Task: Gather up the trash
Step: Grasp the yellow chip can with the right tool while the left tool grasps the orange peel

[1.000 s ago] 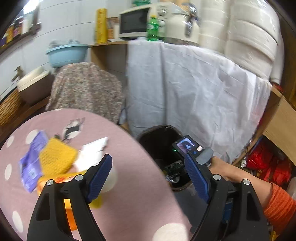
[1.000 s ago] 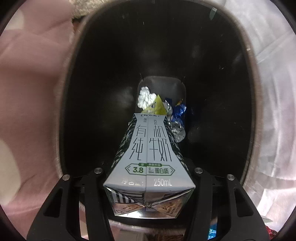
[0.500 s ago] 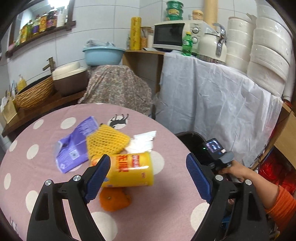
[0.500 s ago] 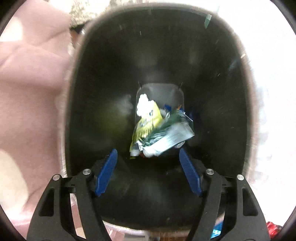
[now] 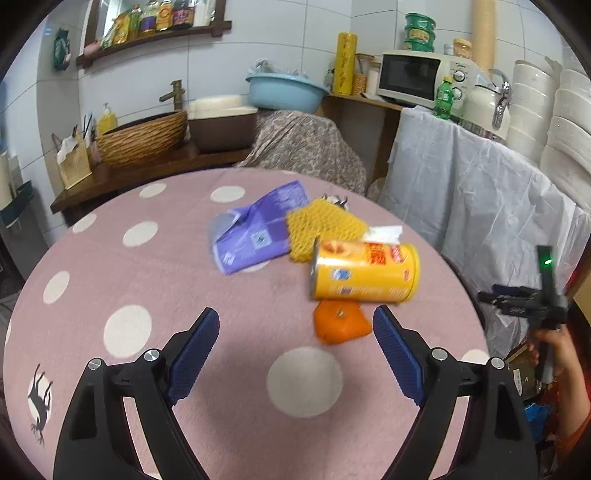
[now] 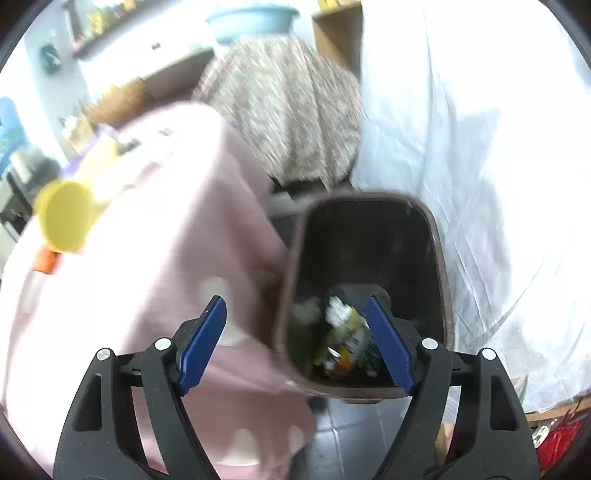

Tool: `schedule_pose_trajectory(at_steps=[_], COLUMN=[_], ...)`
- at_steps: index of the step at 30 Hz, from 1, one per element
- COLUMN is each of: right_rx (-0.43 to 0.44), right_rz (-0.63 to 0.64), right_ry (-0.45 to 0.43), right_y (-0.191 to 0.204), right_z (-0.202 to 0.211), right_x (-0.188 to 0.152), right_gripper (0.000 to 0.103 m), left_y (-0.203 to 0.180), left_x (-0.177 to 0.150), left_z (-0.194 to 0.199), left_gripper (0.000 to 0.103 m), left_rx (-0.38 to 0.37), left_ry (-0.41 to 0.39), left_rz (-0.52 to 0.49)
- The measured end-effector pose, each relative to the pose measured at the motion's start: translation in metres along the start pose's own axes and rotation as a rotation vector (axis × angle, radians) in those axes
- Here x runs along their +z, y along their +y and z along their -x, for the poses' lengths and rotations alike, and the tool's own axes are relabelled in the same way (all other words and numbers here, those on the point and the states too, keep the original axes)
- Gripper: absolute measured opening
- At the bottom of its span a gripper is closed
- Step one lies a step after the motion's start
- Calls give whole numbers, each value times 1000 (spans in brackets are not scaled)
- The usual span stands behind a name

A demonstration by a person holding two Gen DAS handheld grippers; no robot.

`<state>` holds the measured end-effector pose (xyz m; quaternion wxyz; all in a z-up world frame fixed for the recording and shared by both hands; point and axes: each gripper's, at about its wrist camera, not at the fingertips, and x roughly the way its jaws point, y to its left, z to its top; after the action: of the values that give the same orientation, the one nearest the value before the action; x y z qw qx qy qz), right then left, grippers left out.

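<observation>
The left tongs (image 5: 295,345) hang wide and hold nothing above the pink dotted table (image 5: 129,280); a yellow can (image 5: 364,273) lies just ahead, an orange peel (image 5: 340,326) touching it. The right tongs (image 6: 295,341) gape over the trash bin (image 6: 436,258).

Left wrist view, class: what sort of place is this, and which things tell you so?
Most likely a home kitchen or dining corner: a microwave on a counter, a shelf of bottles on a tiled wall, and a basin with a tap.

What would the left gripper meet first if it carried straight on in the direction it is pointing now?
Probably the orange peel, lying just ahead of the open left gripper and slightly right; the yellow can lies directly behind it. Depth is uncertain.
</observation>
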<state>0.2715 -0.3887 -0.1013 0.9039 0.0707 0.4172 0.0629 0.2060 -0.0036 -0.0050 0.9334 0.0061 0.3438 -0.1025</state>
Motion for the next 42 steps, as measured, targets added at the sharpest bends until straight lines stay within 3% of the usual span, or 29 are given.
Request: schedule_pose_trajectory(at_steps=[6,11,14,19,26,28,34,42], right_rx=[99,140,123,103,-29,-58,-133,-144], right_rz=[92,332,501,746,1105,1150,1277,1285], right_ry=[-110,-128,-124,-57,77,111,185,205], right_y=[58,129,167,216,270,278,291,293], right_z=[49,62,55,40,-6,-18,-42,-47], right_x=[-1,-2,5,33,33,36,32,30], right_gripper=[82,83,83,83,80,75,73,67], left_y=[6,4,3,6,10,10,8,11], left_x=[-26,-43,-51,-57,-62,-63,-63,-59], left_z=[-2,0,1,5,4,2,-2,-11], left_gripper=[84,84,84,84,84,84,84,84], left_rx=[-28,-47,-52,-54,-74,-82,-92,-127], left_ry=[53,80,92,94,104,110,119,137], left_rz=[17,11,3,5,23,25,16,32])
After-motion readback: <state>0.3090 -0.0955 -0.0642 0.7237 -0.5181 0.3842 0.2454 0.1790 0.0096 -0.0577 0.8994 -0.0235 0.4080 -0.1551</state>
